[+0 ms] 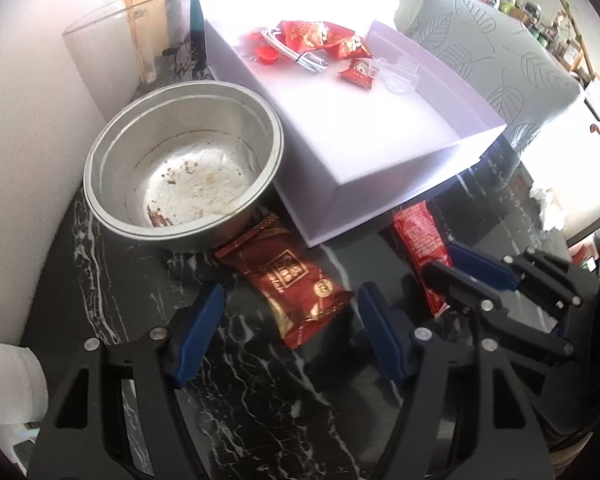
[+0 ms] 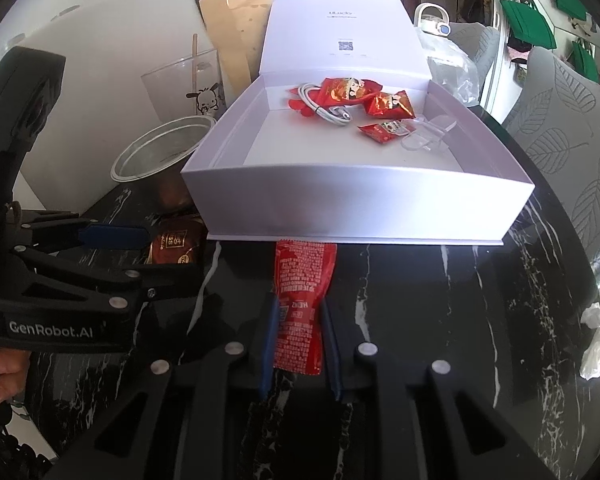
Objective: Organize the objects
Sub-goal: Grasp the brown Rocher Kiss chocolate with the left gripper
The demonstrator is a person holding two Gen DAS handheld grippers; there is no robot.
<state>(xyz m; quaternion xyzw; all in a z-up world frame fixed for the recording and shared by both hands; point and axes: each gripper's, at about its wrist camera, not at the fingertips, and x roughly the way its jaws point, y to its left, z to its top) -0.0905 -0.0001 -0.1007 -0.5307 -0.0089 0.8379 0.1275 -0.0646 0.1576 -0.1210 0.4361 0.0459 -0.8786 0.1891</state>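
A red ketchup sachet [image 2: 302, 280] lies on the black marble table just before the open white box [image 2: 356, 208]. My right gripper [image 2: 300, 314] is shut on the sachet's near end, with both blue pads pressed against its sides. A brown snack packet [image 1: 296, 280] lies beside the metal bowl. My left gripper [image 1: 290, 314] stands open around the packet's near end, its pads apart from the wrapper. From the left wrist view the right gripper [image 1: 456, 276] shows clamped on the sachet [image 1: 416, 236]. Inside the box lie red snack packets [image 2: 352, 90], a white cable [image 2: 320, 108] and a clear plastic piece [image 2: 424, 136].
A used metal bowl [image 1: 180, 160] sits left of the box, touching the brown packet. Behind it stands a clear plastic cup [image 1: 140, 44] with a wooden stick. Crumpled tissue [image 2: 598, 344] lies at the table's right edge. A leaf-patterned chair cushion [image 2: 564, 120] is beyond the right rim.
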